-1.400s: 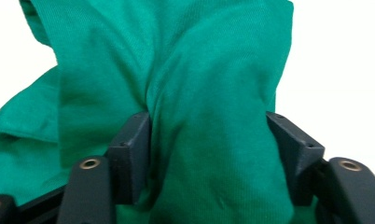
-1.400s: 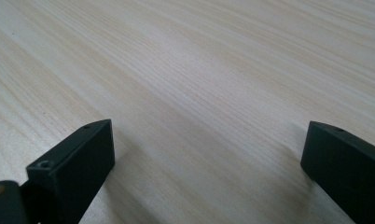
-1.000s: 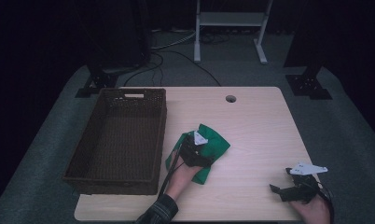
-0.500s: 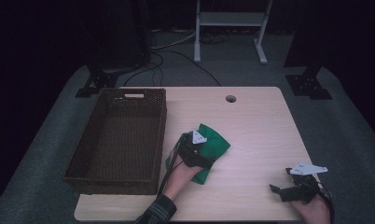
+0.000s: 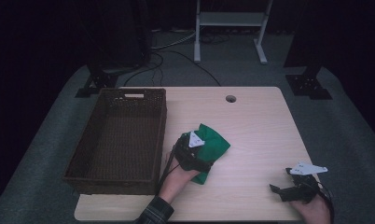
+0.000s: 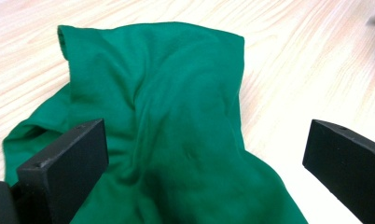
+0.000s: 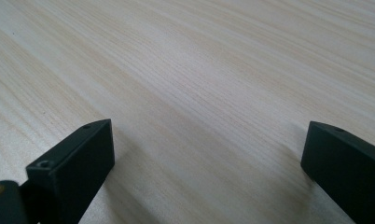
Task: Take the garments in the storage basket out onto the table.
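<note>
Green cloth (image 5: pixel 212 145) bunched on the pale wooden table (image 5: pixel 255 121), near its middle, just right of the brown woven basket (image 5: pixel 120 135). Near part of the cloth covered in the high view by the left tongs (image 5: pixel 205 164) and the hand (image 5: pixel 178 173) behind them. In the left gripper view, cloth (image 6: pixel 176 121) folded into soft ridges, lower edge cut off by the frame, left corner tucked behind the left jaw. Left tongs spread wide, having just been opening; cloth lying under and between the jaws, not pinched. Hard to tell whether a jaw brushes the fabric.

Right tongs (image 5: pixel 282 191) low at the near right corner of the table, well apart from the cloth, hand (image 5: pixel 314 210) partly cut by the bottom edge. In the right gripper view, jaws wide apart over bare wood grain, nothing between them.

Sleeve (image 5: pixel 155 213) of the left arm cropped at the bottom. Small round hole (image 5: pixel 231 99) near the far edge of the table. Basket interior dim. Beyond the table, dark floor, cables (image 5: pixel 176 51) and a white frame (image 5: pixel 232 23), upper part lost in shadow and cropped at the top.
</note>
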`<control>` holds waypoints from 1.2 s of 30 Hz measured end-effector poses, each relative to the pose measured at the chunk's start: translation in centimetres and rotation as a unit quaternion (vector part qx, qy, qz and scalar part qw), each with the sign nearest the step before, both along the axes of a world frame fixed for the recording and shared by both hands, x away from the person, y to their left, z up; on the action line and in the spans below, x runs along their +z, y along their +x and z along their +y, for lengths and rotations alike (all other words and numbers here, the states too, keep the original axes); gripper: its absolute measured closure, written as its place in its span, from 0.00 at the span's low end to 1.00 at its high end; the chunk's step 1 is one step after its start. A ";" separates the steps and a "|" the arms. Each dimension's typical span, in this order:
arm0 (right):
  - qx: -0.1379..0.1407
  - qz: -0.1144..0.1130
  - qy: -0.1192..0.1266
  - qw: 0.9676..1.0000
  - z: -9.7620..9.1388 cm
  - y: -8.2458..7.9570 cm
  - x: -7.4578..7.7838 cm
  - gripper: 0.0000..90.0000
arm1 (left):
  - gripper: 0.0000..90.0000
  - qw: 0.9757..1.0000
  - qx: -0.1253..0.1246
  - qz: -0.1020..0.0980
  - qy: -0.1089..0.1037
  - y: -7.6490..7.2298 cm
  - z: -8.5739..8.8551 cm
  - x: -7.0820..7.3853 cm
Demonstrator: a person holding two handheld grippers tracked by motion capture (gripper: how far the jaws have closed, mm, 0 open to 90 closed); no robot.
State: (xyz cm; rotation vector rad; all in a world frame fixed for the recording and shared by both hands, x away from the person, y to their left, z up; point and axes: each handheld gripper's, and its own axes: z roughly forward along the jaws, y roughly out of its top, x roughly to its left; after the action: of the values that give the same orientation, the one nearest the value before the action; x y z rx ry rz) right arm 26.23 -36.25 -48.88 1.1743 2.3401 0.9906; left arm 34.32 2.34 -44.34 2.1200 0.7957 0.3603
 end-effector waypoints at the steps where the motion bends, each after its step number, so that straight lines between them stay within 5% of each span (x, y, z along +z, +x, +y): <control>1: 0.000 0.000 0.000 1.000 0.0 0.0 0.0 0.02 | 0.00 1.000 -0.001 -0.002 0.001 -0.2 0.2 0.1; 14: 0.000 0.000 0.000 1.000 0.0 0.0 0.0 0.02 | 0.00 1.000 0.002 -0.009 -0.001 -2.7 1.5 0.1; 36: 0.000 0.000 0.000 1.000 0.0 0.0 0.0 0.02 | 0.00 1.000 0.000 0.007 0.020 -6.3 2.6 -3.0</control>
State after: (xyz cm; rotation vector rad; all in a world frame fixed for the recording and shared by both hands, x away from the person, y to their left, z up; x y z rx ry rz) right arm 26.23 -36.25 -48.88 1.1746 2.3401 0.9907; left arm 28.06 4.96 -47.37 2.1621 0.8022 0.3628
